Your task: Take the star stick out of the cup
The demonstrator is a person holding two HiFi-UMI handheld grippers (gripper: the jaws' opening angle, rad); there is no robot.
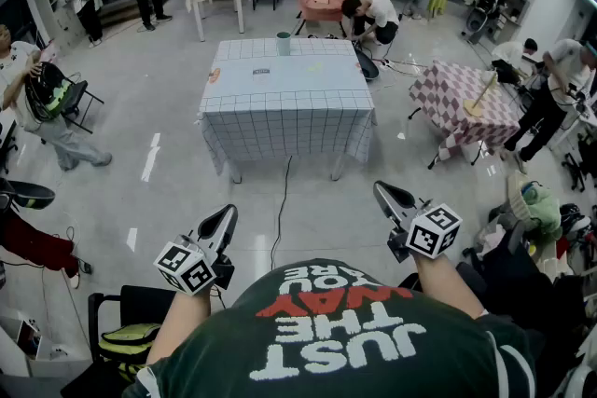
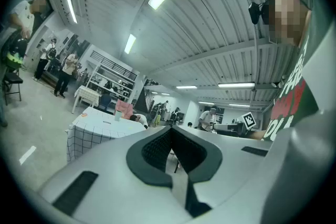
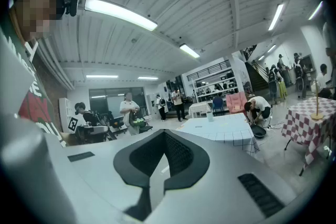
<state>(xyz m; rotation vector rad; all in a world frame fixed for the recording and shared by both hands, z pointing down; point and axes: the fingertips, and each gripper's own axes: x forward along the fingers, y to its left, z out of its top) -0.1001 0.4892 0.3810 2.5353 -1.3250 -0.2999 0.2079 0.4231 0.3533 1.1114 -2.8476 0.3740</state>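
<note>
A pale green cup (image 1: 284, 43) stands at the far edge of a table (image 1: 280, 107) covered with a white grid-checked cloth, several steps ahead of me. The cup also shows small in the left gripper view (image 2: 117, 116) and the right gripper view (image 3: 210, 116). No star stick can be made out at this distance. My left gripper (image 1: 227, 217) and right gripper (image 1: 381, 191) are held close to my chest, pointing roughly level toward the table and far from it. Both have their jaws together with nothing between them (image 2: 170, 131) (image 3: 164, 134).
A small orange item (image 1: 214, 75) and a dark tag (image 1: 261, 72) lie on the cloth. A cable (image 1: 281, 200) runs across the floor in front of the table. A red-checked table (image 1: 462, 98) stands at right, a black chair (image 1: 131, 312) at my left. Several people stand around the room.
</note>
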